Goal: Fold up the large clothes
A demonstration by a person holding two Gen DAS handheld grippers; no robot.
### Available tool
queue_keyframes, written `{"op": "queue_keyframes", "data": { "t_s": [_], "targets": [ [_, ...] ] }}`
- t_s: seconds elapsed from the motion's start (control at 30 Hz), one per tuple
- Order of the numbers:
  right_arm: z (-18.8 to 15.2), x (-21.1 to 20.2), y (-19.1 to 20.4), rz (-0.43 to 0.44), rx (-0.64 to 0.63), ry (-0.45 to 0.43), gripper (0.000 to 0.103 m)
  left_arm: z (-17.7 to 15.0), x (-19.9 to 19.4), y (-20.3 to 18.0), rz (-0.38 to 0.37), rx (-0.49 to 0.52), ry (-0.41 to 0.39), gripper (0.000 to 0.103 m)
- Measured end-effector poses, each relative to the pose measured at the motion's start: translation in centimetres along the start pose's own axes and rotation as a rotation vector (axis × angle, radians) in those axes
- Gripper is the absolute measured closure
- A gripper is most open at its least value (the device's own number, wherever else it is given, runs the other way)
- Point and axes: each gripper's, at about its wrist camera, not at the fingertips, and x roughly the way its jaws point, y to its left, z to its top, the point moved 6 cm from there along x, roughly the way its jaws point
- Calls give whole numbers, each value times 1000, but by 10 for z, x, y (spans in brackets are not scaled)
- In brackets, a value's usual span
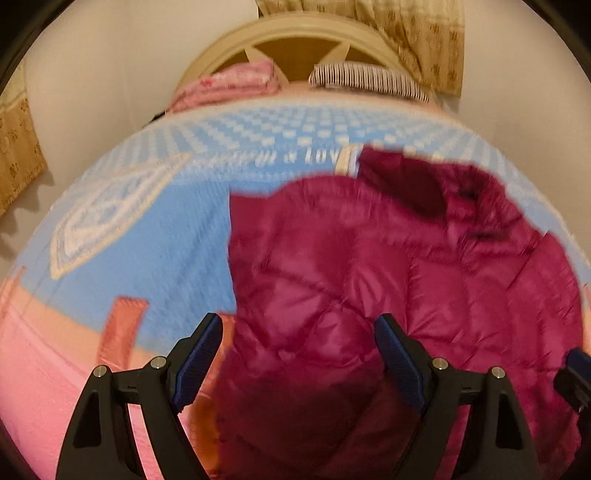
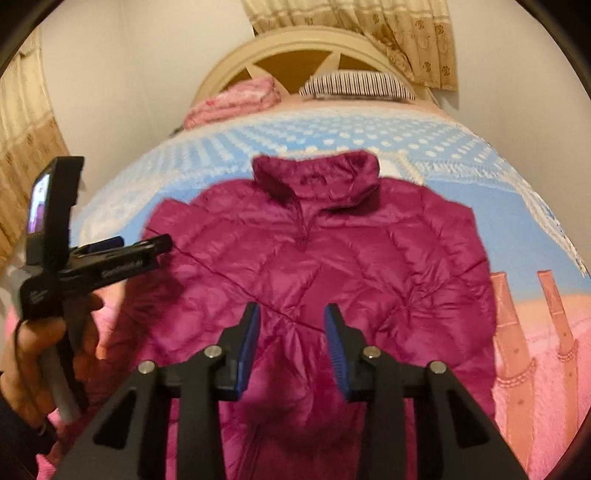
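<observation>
A magenta quilted puffer jacket (image 2: 314,258) lies flat and front up on the bed, its collar towards the headboard. In the right wrist view my right gripper (image 2: 292,310) hovers over the jacket's lower middle. Its blue pads stand apart with nothing pressed between them. My left gripper (image 2: 144,243) appears at the left of that view, held by a hand (image 2: 29,362), beside the jacket's left shoulder. In the blurred left wrist view the left gripper (image 1: 299,325) is wide open above the left edge of the jacket (image 1: 369,277), gripping nothing.
The bed carries a blue and pink blanket (image 2: 517,221). A folded pink cloth (image 2: 236,98) and a striped pillow (image 2: 354,85) lie by the cream headboard (image 2: 295,44). Beige curtains (image 2: 406,29) hang behind, with walls on both sides.
</observation>
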Motion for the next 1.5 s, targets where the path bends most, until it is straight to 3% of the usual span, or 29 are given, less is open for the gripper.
{"op": "queue_keyframes", "data": {
  "t_s": [0.13,0.37,0.63,1.37,1.5],
  "targets": [
    [-17,22,-11,-29,9,46,64,-16,19,6,-37,-42,22,16],
    [-32,35,-16,-31,-3,39,66,-29,25,16,-94,-122,33,10],
    [-35,42,-14,-54,-22,17,66,-31,28,9,-31,-74,46,6],
    [-36,43,-11,-97,-55,6,65,-29,28,15,-43,-75,75,4],
    [-36,42,-10,-55,-45,6,56,-24,3,25,1,-46,40,4]
  ]
}}
